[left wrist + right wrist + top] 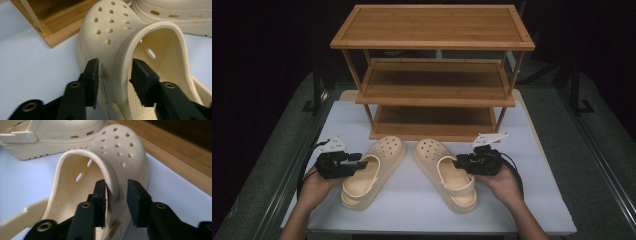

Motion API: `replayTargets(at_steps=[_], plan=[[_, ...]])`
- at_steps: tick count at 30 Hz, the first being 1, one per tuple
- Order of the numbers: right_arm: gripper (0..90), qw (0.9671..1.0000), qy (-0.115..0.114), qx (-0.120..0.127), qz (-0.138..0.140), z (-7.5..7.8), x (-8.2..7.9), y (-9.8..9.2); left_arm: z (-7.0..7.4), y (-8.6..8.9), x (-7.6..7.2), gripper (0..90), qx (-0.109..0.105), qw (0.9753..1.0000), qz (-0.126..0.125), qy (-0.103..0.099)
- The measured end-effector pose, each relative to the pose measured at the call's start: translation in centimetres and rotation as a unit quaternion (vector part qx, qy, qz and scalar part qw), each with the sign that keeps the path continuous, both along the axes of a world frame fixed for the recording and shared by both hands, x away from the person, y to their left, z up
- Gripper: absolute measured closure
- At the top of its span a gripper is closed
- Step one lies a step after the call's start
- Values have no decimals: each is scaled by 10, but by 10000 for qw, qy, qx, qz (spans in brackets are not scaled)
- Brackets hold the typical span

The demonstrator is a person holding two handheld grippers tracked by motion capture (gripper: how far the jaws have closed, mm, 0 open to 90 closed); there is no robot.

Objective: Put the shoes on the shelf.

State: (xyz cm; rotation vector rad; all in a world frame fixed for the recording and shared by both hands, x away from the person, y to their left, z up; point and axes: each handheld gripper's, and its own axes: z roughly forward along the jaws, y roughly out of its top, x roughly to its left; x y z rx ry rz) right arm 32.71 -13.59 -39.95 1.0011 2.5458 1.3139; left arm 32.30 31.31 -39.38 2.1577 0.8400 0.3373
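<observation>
Two cream clogs lie side by side on the white table, toes toward the rack. My left gripper (361, 164) reaches into the left clog (379, 155) from its outer side. In the left gripper view its jaws (113, 72) straddle the side wall of that clog (110, 27), open, one jaw outside and one inside. My right gripper (458, 162) stands at the right clog (434, 155). In the right gripper view its jaws (116, 195) straddle that clog's (120, 150) rim, open, with a gap on the outer side.
A three-tier wooden shoe rack (432, 95) stands just behind the clogs, its bottom shelf near the toes. The white table (522, 200) has free room to the right and left of the hands. Dark floor surrounds the table.
</observation>
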Motion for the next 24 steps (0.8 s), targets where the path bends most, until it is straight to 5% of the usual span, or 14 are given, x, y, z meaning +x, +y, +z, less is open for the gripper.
replayTargets(at_steps=[12,20,24], plan=[[817,9992,-323,-248,-57,5,-7,3,7,-7,-3,788,462,9981,284,-287],[842,9976,-516,-254,-387,10,-8,-6,16,-10,-4,837,207,9982,434,-360],[841,9961,-599,-258,-592,16,-7,-15,19,-20,0,836,306,9971,539,-439]])
